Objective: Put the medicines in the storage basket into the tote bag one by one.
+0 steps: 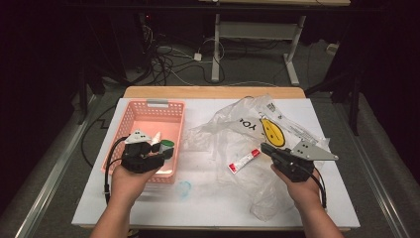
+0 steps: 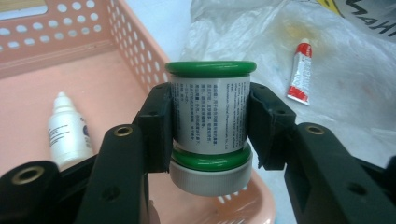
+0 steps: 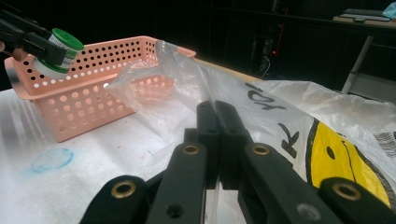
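My left gripper (image 1: 165, 148) is shut on a small jar (image 2: 210, 116) with green rims, a white printed label and a grey-white cap. It holds the jar just above the near right corner of the pink basket (image 1: 148, 106). In the right gripper view the jar (image 3: 65, 44) hangs over the basket's rim (image 3: 93, 51). A white dropper bottle (image 2: 67, 133) lies on the basket floor. My right gripper (image 1: 263, 147) has its jaws pressed together on a fold of the clear plastic bag (image 3: 177, 79). A red and white tube (image 1: 243, 161) lies on the bag.
The crumpled bag (image 1: 233, 124) with a yellow smiley face (image 1: 272, 133) covers the right half of the white table (image 1: 124, 208). A faint blue smudge (image 1: 184, 188) marks the table near the front. Cables and desk legs stand on the floor beyond the far edge.
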Motion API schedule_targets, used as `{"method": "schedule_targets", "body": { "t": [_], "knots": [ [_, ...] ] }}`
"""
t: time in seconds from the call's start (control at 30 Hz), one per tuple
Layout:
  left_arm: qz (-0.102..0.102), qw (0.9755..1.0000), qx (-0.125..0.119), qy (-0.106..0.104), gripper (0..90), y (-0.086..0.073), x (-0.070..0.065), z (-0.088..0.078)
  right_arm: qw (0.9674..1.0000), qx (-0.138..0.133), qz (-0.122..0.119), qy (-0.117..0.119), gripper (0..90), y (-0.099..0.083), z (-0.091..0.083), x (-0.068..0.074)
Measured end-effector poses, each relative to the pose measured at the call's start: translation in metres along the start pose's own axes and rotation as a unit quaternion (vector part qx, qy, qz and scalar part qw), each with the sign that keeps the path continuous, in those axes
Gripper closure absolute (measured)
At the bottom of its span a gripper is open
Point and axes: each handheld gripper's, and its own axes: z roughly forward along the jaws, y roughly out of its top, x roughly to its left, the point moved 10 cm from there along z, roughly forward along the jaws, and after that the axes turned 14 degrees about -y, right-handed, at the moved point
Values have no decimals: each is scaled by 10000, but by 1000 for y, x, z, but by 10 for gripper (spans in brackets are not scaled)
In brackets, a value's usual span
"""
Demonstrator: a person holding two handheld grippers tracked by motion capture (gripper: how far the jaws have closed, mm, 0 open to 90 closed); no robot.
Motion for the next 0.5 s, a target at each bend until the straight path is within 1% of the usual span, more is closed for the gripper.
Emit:
{"method": "schedule_targets", "body": {
  "t": [0.27, 0.43, 0.5],
  "knots": [
    [113, 9998, -85, -129, 538, 5, -14, 4, 10000, 5, -7, 20, 900, 0, 0, 1],
    [201, 9994, -24, -263, 538, 4, -26, 14, 10000, 7, 11, 33, 900, 1, 0, 2],
    [266, 9992, 33, -293, 538, 3, -31, 18, 10000, 12, 4, 36, 900, 0, 0, 2]
  ]
}}
